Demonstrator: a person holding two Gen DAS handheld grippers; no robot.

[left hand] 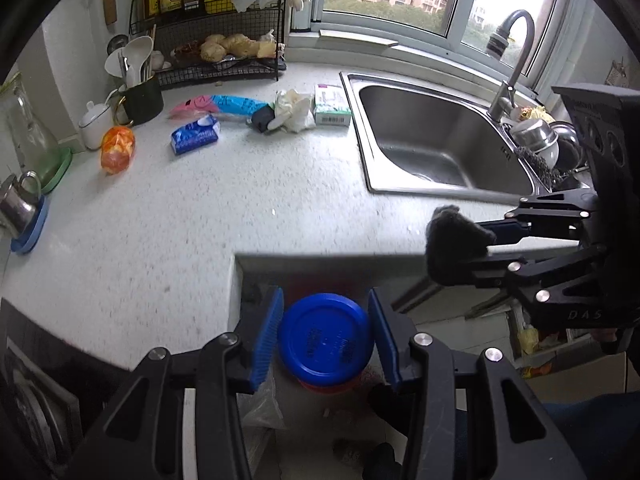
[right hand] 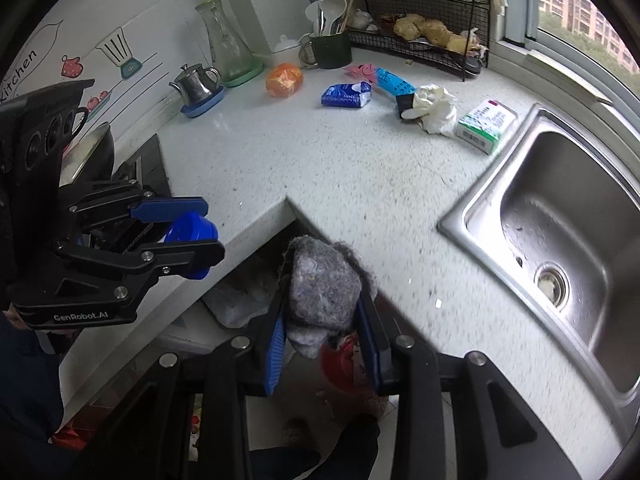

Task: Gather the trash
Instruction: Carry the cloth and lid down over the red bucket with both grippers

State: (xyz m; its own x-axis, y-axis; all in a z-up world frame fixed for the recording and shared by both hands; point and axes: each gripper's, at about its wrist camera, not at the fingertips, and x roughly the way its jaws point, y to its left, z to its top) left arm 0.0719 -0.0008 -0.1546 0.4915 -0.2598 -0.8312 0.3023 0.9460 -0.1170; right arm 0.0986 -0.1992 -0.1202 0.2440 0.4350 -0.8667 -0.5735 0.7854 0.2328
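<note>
My left gripper (left hand: 326, 338) is shut on a blue plastic lid (left hand: 326, 336), held off the counter's inner corner above a red bin (left hand: 332, 387) on the floor; the lid also shows in the right wrist view (right hand: 192, 236). My right gripper (right hand: 324, 316) is shut on a grey felt wad (right hand: 322, 290), also over the red bin (right hand: 340, 360); the wad shows in the left wrist view (left hand: 454, 244). On the counter lie an orange wrapper (left hand: 117, 149), a blue tissue pack (left hand: 195, 134), a pink-blue wrapper (left hand: 222, 105), a crumpled white glove (left hand: 291, 110) and a small white-green box (left hand: 331, 105).
A steel sink (left hand: 444, 140) with a tap (left hand: 512, 60) lies to the right. A wire rack (left hand: 218, 46), a utensil mug (left hand: 140, 98), a glass carafe (left hand: 28, 132) and a steel teapot (left hand: 18, 204) line the back and left. A stove with a pan (right hand: 96, 156) is at left.
</note>
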